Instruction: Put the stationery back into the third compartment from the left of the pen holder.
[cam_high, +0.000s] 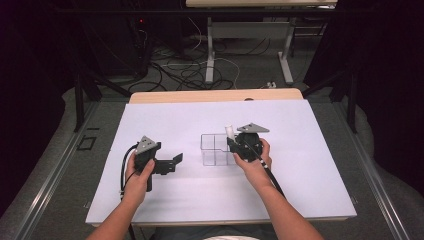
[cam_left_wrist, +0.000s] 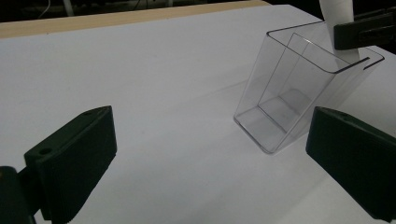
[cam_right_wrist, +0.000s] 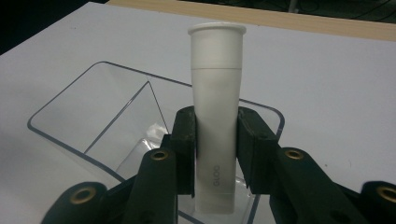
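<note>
White paper covers the table (cam_high: 165, 200), with a strip of bare wood along the far edge and a dim floor of tangled cables in the upper part of the high view. Near the middle of that view stands a clear plastic box (cam_high: 212, 149) with an inner wall that splits it into compartments. The right gripper (cam_high: 234, 141) sits just right of center, its jaws clamped on a white tube (cam_right_wrist: 215, 121). In the right gripper view the tube stands upright in mid-frame, matte white, with a wide-lipped cap at the top and faint grey lettering low on its body that seems to read "GLOO". Its lower end hangs over the box's near right compartment; whether it touches the bottom I cannot tell. The left gripper (cam_high: 174, 161), left of center in the high view, rests on the paper with its jaws spread wide and nothing between them, well apart from the box.
</note>
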